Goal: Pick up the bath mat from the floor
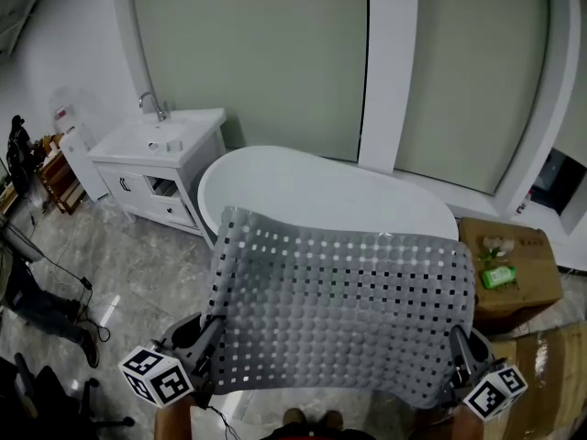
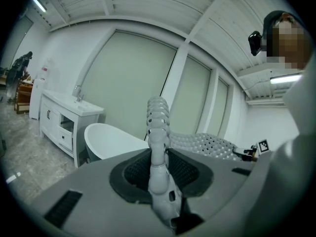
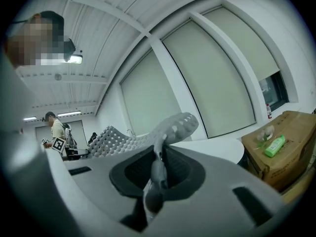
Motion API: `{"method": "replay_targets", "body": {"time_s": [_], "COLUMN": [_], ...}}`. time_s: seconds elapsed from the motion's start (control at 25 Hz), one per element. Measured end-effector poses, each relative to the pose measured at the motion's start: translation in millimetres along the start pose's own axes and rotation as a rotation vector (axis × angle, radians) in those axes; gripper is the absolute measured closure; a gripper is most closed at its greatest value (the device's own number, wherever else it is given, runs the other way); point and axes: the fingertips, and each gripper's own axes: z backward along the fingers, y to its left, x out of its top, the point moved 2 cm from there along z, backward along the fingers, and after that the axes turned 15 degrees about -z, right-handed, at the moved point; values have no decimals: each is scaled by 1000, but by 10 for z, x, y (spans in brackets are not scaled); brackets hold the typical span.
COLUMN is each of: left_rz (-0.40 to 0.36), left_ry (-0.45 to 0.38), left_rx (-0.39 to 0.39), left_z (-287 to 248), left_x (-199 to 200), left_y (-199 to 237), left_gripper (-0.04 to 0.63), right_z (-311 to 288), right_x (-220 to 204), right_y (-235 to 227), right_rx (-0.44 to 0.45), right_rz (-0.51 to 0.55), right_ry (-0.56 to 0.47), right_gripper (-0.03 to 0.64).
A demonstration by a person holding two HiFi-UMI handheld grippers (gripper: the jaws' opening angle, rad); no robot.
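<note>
Marble floor (image 1: 138,264) lies well below both your claws, with a white bathtub (image 1: 303,191) beyond them and a sink cabinet (image 1: 156,168) off past the left claw (image 1: 206,339). You hold the grey perforated bath mat (image 1: 339,310) up off the floor, and it is spread wide between the two claws. Your left claw is clamped on the mat's left edge, which stands up between its jaws. Your right claw (image 1: 460,360) is pinched tight on the mat's right edge the same way. Beyond the right claw sits a cardboard box (image 1: 523,287) with a green bottle (image 1: 498,276) on top.
</note>
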Motion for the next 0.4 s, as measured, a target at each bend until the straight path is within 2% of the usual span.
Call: {"method": "replay_targets", "body": {"time_s": [0.4], "left_rz": [10], "left_ry": [24], "left_rx": [6], "left_z": [-19], "left_x": [-3], "left_y": [65], "left_gripper": [500], "right_z": [-105], "right_x": [9], "right_y": [70], "right_rx": [5], "right_rz": [-3], "right_ry": [31], "right_gripper": [574]}}
